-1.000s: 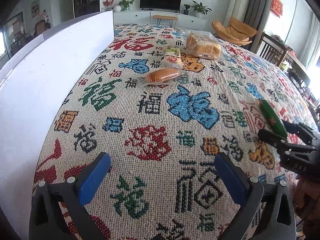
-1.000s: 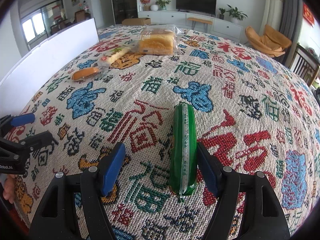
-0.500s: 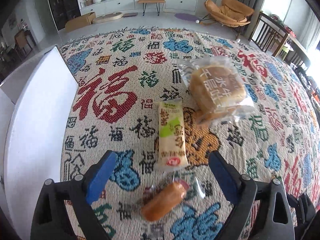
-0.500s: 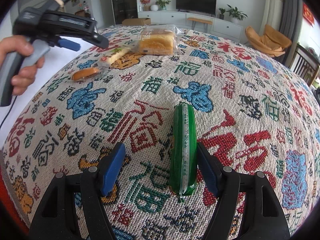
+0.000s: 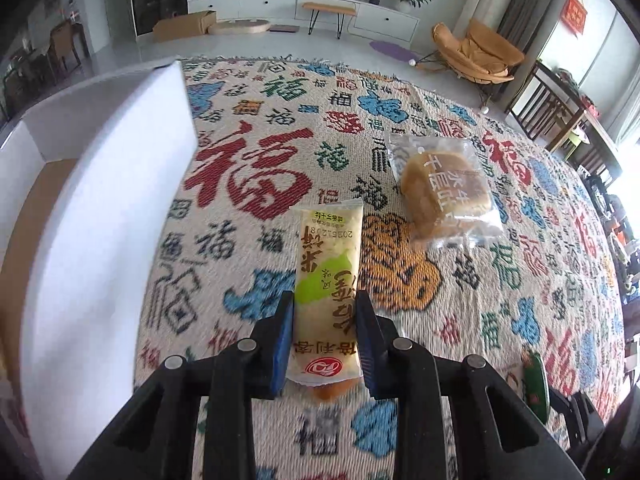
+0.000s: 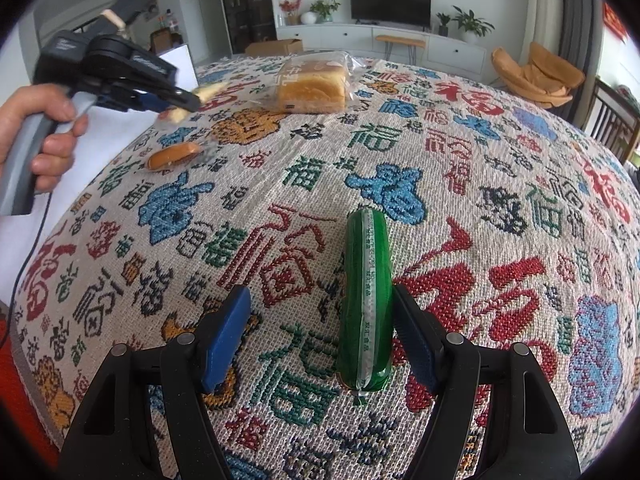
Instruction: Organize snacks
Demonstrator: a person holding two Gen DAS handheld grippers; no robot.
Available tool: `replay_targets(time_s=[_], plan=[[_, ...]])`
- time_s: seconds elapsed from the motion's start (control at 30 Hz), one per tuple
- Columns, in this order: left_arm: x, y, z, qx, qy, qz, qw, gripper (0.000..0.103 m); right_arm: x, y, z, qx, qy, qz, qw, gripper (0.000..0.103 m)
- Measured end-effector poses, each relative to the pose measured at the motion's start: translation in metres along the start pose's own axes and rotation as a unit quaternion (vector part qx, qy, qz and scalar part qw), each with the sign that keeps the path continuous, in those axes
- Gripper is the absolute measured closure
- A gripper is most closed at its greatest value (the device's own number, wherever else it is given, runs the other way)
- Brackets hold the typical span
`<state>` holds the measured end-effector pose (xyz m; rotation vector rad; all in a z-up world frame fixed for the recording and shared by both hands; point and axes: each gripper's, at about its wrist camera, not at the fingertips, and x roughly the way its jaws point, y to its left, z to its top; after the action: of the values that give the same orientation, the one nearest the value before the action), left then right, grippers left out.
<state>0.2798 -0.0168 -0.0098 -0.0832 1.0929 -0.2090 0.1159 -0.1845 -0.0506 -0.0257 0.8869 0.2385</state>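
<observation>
My left gripper [image 5: 325, 312] is shut on a yellow-green snack packet [image 5: 326, 276], held above the patterned tablecloth [image 5: 248, 176]; it shows lifted in the right wrist view [image 6: 208, 90]. A wrapped orange sausage bun [image 6: 172, 156] lies below it. A bagged bread loaf [image 5: 442, 192] lies to the right [image 6: 312, 84]. My right gripper [image 6: 320, 320] is open around a green sausage stick [image 6: 366, 300], which lies on the cloth against the right finger.
A white box wall [image 5: 108, 208] stands along the table's left side, with a cardboard floor inside [image 5: 24, 216]. Chairs [image 5: 480, 52] and a TV cabinet [image 5: 320, 8] stand beyond the table's far edge.
My left gripper moved forward over the snacks, closed on the yellow-green packet and lifted it off the cloth. My right gripper and the green stick have not moved.
</observation>
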Motion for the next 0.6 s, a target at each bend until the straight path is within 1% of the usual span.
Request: replay_targets(time_s=[0.1,0.2,0.3,0.37,0.43,0.47,0.5,0.53,0.57,0.6], plan=[[-0.042,0.012,-0.041,-0.012,-0.001,-0.009,0.9999,0.074,0.000,0.000,0.000,0.000,0.000,0.000,1.000,0.029],[-0.066,0.012,-0.091,-0.014,0.011,-0.011,0.9998,0.074,0.000,0.000,0.000,-0.001,0.000,-0.002,1.000,0.029],[-0.067,0.003,-0.139,-0.011,0.025,-0.007,0.9996,0.074,0.000,0.001,0.000,-0.004,0.001,-0.005,1.000,0.029],[-0.060,-0.009,-0.161,0.007,0.022,0.013,0.9996,0.074,0.000,0.003,0.000,-0.009,0.003,-0.011,1.000,0.028],[-0.052,-0.019,-0.172,0.023,0.012,0.036,0.9990,0.070,0.001,0.006,0.000,-0.015,0.005,-0.017,1.000,0.028],[-0.047,-0.023,-0.174,0.027,0.009,0.046,0.9985,0.059,0.001,0.008,0.000,-0.016,0.005,-0.019,1.000,0.028],[-0.043,-0.024,-0.175,0.028,0.006,0.057,0.9979,0.039,0.002,0.008,0.000,-0.016,0.005,-0.018,1.000,0.028],[-0.039,-0.025,-0.176,0.026,0.003,0.070,0.9972,0.027,0.001,0.008,0.000,-0.014,0.005,-0.017,1.000,0.028],[-0.036,-0.026,-0.176,0.024,-0.004,0.078,0.9966,0.014,0.001,0.008,0.000,-0.013,0.004,-0.016,1.000,0.028],[-0.034,-0.026,-0.177,0.024,-0.009,0.080,0.9965,0.012,0.001,0.008,0.000,-0.012,0.004,-0.015,1.000,0.028]])
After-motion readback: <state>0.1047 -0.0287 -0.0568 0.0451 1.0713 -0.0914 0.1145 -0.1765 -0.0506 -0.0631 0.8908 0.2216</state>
